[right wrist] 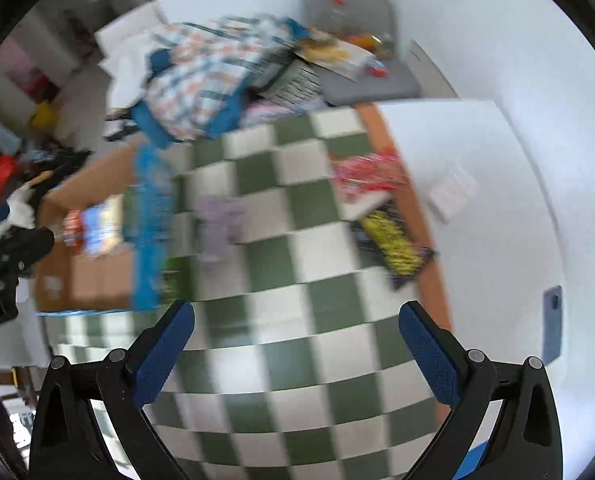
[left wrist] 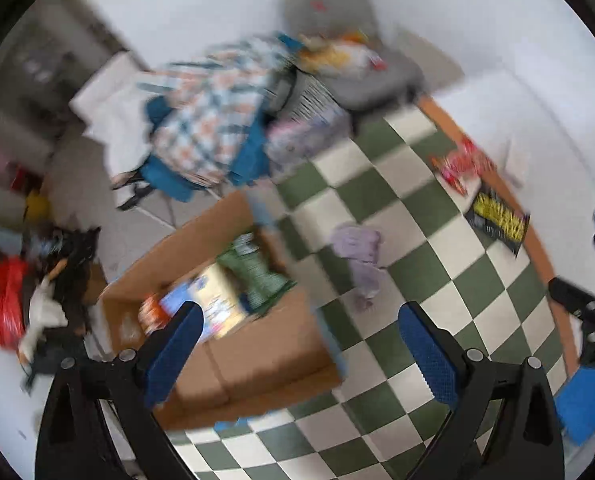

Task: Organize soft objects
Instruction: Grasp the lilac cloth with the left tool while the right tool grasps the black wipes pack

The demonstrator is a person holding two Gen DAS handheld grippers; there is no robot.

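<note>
While held wide, both hand-held grippers [left wrist: 297, 336] [right wrist: 297, 336] empty

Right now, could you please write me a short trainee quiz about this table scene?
1. True or false: the left gripper holds the lilac cloth.
2. Where does the lilac cloth lie? A) in the cardboard box B) on the checkered tablecloth C) on the grey chair
3. Fill in: the right gripper's jaws are ____.

Key:
1. False; its jaws are open and empty.
2. B.
3. Open.
</note>
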